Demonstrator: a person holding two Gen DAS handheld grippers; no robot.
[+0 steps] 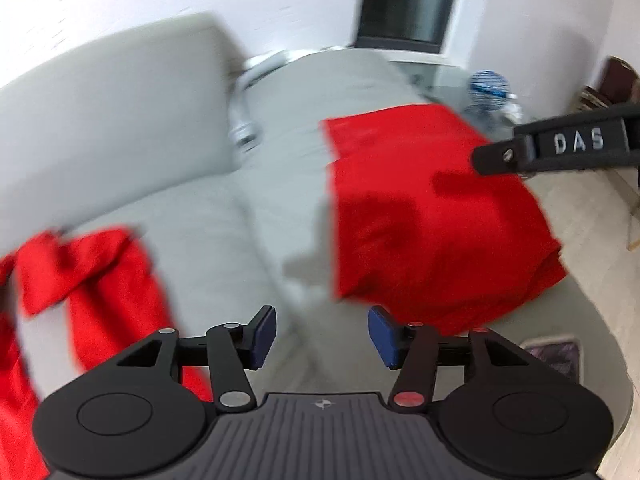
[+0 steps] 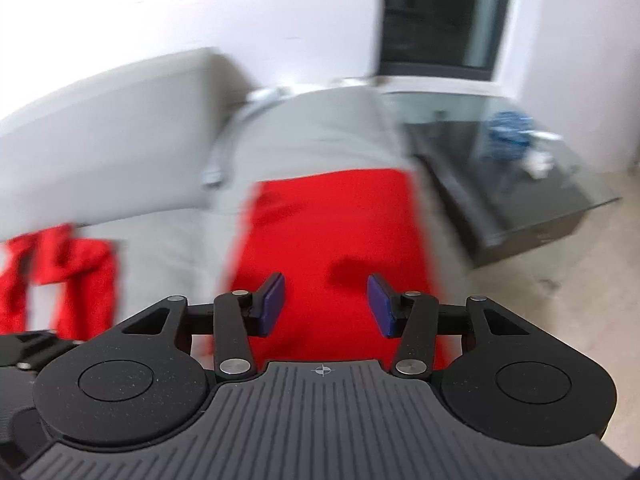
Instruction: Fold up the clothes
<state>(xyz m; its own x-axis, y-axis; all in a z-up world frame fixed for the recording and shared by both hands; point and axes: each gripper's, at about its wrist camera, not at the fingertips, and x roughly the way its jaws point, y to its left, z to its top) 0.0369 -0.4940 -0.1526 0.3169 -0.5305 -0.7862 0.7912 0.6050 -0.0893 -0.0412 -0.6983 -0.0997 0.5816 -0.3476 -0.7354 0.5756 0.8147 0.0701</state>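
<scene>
We see the folded red garment [image 1: 432, 216] lying flat on the grey sofa seat [image 1: 224, 232], near its front edge, in what looks like several layers. We judge it light, soft and limp: it will sag and lose its shape if lifted by one point, so the best hold is on a folded edge or on two corners at once, pinching all layers together. A second red garment [image 1: 92, 276], still crumpled, lies on the seat well apart, by the backrest. The left gripper [image 1: 322, 338] hangs over the seat with its fingers [image 1: 264, 336] about half open and empty. The right gripper [image 2: 326, 306] is above the folded garment, fingers [image 2: 274, 304] likewise apart and holding nothing. A glass coffee table [image 2: 520, 184] stands beside the sofa.
</scene>
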